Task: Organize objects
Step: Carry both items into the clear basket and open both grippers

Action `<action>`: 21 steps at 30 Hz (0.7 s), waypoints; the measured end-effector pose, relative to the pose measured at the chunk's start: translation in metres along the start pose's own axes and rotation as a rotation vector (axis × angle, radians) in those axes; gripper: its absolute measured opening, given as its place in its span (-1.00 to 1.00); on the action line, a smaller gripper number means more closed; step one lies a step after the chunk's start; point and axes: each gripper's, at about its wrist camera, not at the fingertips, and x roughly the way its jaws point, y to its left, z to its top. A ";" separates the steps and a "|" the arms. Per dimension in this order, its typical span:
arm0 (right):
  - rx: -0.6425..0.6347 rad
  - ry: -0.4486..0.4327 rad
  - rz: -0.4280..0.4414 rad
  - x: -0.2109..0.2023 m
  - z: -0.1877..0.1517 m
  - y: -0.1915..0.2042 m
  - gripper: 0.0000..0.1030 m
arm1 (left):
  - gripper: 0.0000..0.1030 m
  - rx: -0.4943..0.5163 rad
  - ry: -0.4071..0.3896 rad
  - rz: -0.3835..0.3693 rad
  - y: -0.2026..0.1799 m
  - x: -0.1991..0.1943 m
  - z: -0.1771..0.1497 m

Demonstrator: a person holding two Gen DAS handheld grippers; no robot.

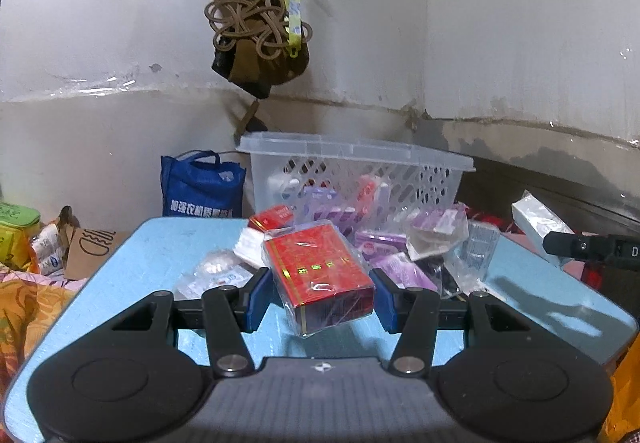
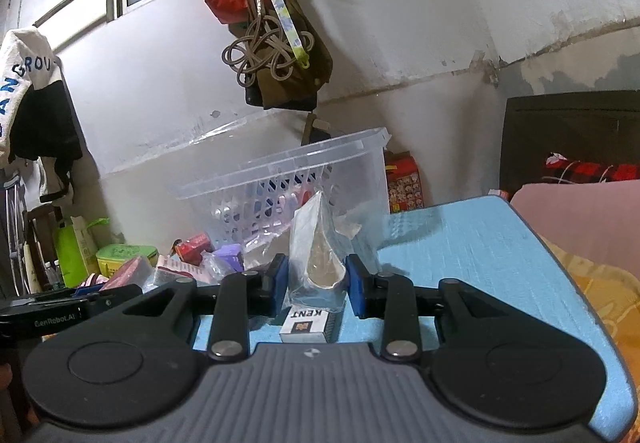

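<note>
Translucent white plastic basket with lattice walls stands at the far edge of the light-blue tabletop, against the wall. Through the lattice, purple, pink and white small packs show inside; exact count cannot be told. Loose pile of purple boxes and clear wrappers lies on the table just in front of the basket.

Left gripper: level, pointed at the basket, jaws narrowed on a red cellophane-wrapped box with gold print. Box is tilted, its near corner hanging above the tabletop; both blue pads touch its sides.

Right gripper: level, also facing the basket, jaws narrowed on a crumpled clear plastic wrapper standing upright between the pads. A white KENT cigarette pack lies flat on the table directly beneath it. In the left wrist view, this gripper's black tip sits at the right edge, beside a white box.
</note>
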 end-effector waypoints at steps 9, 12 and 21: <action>-0.032 -0.030 0.006 0.000 0.019 0.006 -0.33 | 0.10 0.002 -0.029 0.000 0.006 -0.002 0.020; -0.031 -0.039 0.014 0.005 0.028 0.005 -0.33 | 0.10 0.004 -0.045 -0.011 0.007 0.000 0.032; -0.091 -0.069 0.049 0.042 0.085 0.015 -0.33 | 0.10 0.023 -0.084 -0.080 0.000 0.048 0.119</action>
